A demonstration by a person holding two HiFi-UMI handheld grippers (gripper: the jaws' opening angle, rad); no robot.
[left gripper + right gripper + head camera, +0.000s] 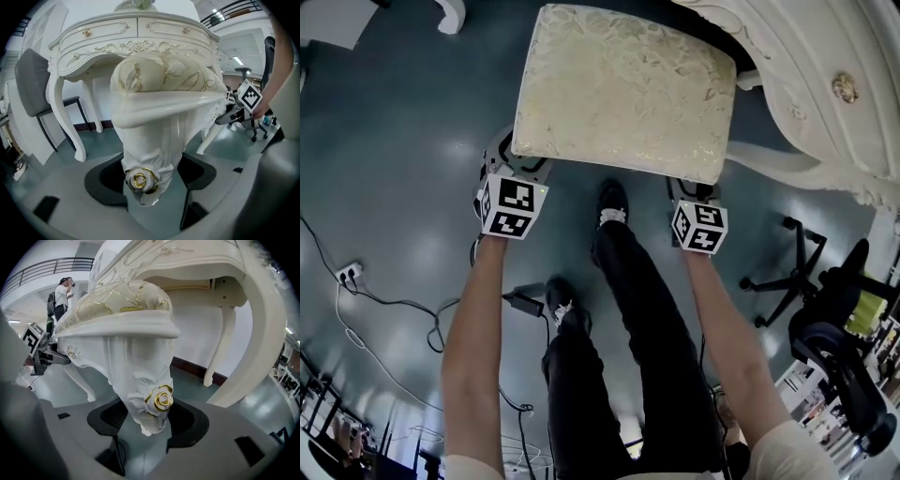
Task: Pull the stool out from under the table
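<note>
The stool (623, 89) has a cream patterned cushion and white carved legs; it stands on the floor just in front of the white table (825, 84). My left gripper (511, 183) is at the stool's near left corner and my right gripper (696, 202) at its near right corner. In the left gripper view the gripper (150, 176) is shut on the stool's leg (145, 154), at its gold rose carving. In the right gripper view the gripper (147, 420) is likewise shut on the other front leg (145, 390). The jaws themselves are hidden under the seat edge in the head view.
The person's legs and shoes (614, 202) stand between the grippers. A black office chair (797, 272) is at the right, and cables and a power strip (349, 274) lie at the left. A grey chair (33, 84) stands beside the table. A curved table leg (253, 333) is close on the right.
</note>
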